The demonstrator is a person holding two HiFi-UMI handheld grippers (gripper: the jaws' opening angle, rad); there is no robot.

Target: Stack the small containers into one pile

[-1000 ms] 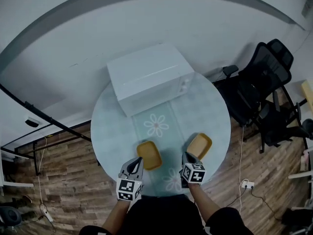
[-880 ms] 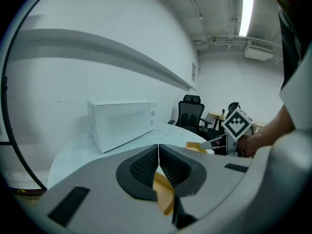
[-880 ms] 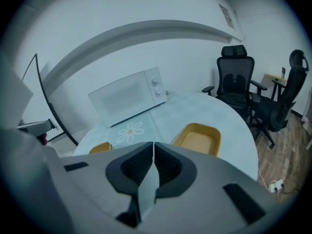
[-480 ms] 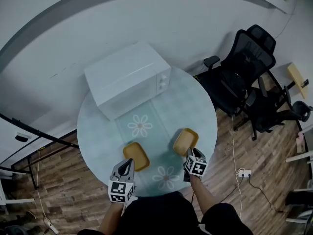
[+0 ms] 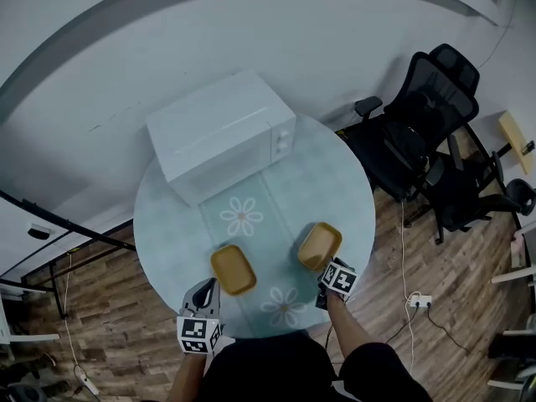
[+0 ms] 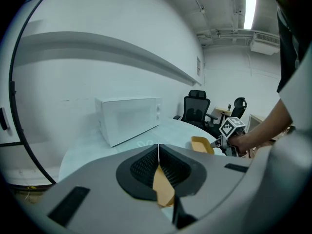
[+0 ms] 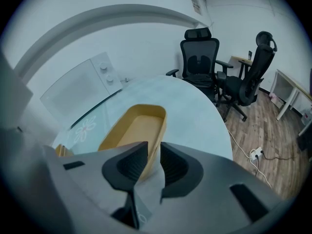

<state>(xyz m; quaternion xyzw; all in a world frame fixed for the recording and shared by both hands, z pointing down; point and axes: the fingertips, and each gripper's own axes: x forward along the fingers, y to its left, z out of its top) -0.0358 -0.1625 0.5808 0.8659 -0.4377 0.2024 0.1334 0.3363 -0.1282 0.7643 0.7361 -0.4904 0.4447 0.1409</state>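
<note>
We judge the step in hand to be carrying the right container (image 5: 319,245), just right of centre in the head view, over to the left container (image 5: 233,269), which lies flat at lower centre-left on the round table (image 5: 339,182). We should keep it level, match the long sides, lower it squarely inside and only then let go. Our right gripper (image 7: 150,162) has its jaws pinched narrowly on that container's near rim. Our left gripper (image 6: 158,155) has its jaws closed tip to tip on nothing we can see, with the left container just beyond them.
</note>
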